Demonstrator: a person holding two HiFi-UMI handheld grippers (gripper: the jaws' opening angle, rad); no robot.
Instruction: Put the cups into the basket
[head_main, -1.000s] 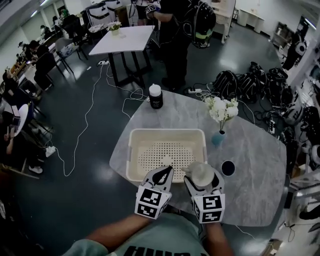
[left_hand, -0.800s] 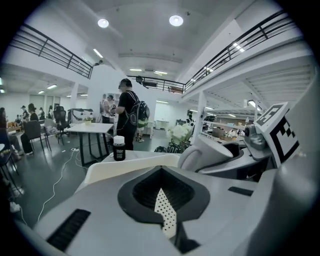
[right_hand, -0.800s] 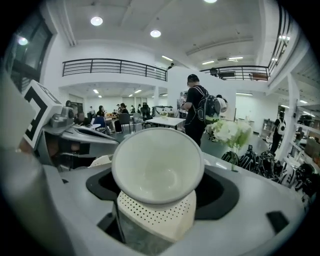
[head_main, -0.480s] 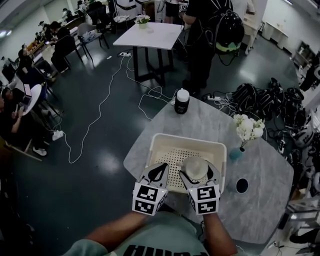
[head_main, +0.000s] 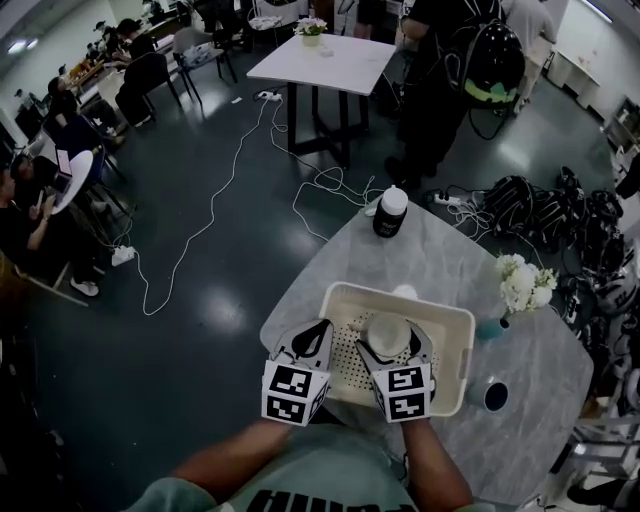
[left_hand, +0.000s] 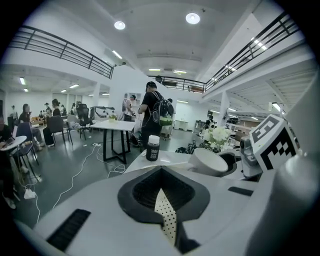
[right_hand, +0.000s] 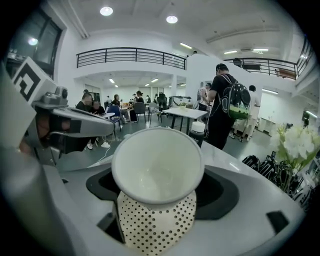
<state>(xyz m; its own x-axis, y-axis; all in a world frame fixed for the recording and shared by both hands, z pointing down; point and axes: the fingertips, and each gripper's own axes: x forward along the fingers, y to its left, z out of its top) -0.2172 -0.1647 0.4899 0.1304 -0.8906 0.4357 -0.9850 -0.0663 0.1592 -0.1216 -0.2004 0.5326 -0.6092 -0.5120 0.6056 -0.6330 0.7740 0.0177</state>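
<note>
A cream perforated basket (head_main: 338, 293) stands on the grey marble table (head_main: 432, 256). My right gripper (head_main: 389, 347) is shut on a white cup (head_main: 388, 332) and holds it over the basket's middle. In the right gripper view the cup (right_hand: 157, 164) faces mouth-first between the jaws, with the basket's holed floor (right_hand: 156, 222) below. My left gripper (head_main: 317, 334) hovers shut at the basket's near left rim with nothing in it; its own view shows the same cup (left_hand: 210, 161) to the right. A dark cup (head_main: 487, 393) stands on the table right of the basket.
A black jar with a white lid (head_main: 390, 212) stands at the table's far edge. A blue vase of white flowers (head_main: 520, 287) is beyond the basket's right corner. A small pale object (head_main: 405, 292) sits by the basket's far rim. A person with a backpack (head_main: 455, 60) stands behind.
My right gripper has carried the white cup left, from the basket's near right rim to over its middle. The left gripper has stayed shut at the near rim.
</note>
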